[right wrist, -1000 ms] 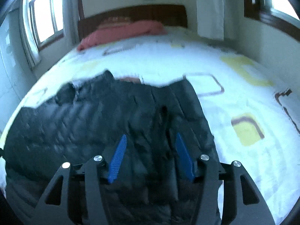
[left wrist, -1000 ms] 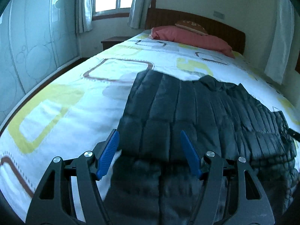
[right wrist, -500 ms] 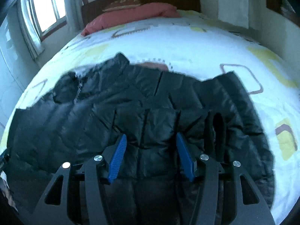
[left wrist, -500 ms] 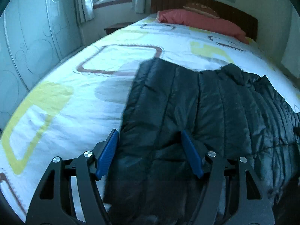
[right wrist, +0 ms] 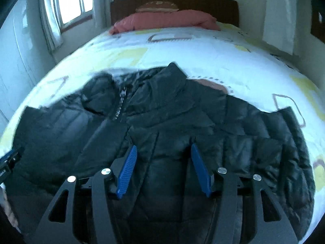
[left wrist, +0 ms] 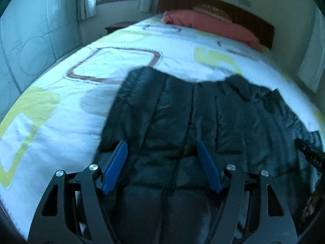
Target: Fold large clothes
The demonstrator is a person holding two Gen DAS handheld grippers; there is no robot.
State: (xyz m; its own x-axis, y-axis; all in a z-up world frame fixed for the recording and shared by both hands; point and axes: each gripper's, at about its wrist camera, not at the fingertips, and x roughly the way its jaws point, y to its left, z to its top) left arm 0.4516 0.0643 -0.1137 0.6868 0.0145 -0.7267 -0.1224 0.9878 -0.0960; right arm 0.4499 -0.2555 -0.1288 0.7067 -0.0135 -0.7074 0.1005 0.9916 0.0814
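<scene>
A black quilted puffer jacket [left wrist: 233, 118] lies spread flat on the bed, collar toward the pillows. My left gripper [left wrist: 160, 143] hovers low over the jacket's near left part. Its jaws are opening, and the blue pads [left wrist: 115, 164] stand apart with only fabric beneath them, nothing pinched. In the right wrist view the jacket [right wrist: 254, 134] fills the lower frame, with its collar [right wrist: 168, 77] and zip [right wrist: 121, 101] ahead. My right gripper [right wrist: 163, 145] is open above the chest panel, below and right of the zip, with its pads clear of the cloth.
The bed sheet [left wrist: 61, 105] is white with yellow and brown squares. A red pillow [left wrist: 213, 26] lies against the dark headboard [left wrist: 223, 6]. A nightstand [left wrist: 117, 25] and a pale wardrobe [left wrist: 30, 50] flank the bed's left side. A curtain [right wrist: 280, 16] hangs at the right.
The right gripper has slid left across the jacket, from the right sleeve side to just below the collar and zip. The left gripper moved forward over the jacket's left part, its pads slightly wider.
</scene>
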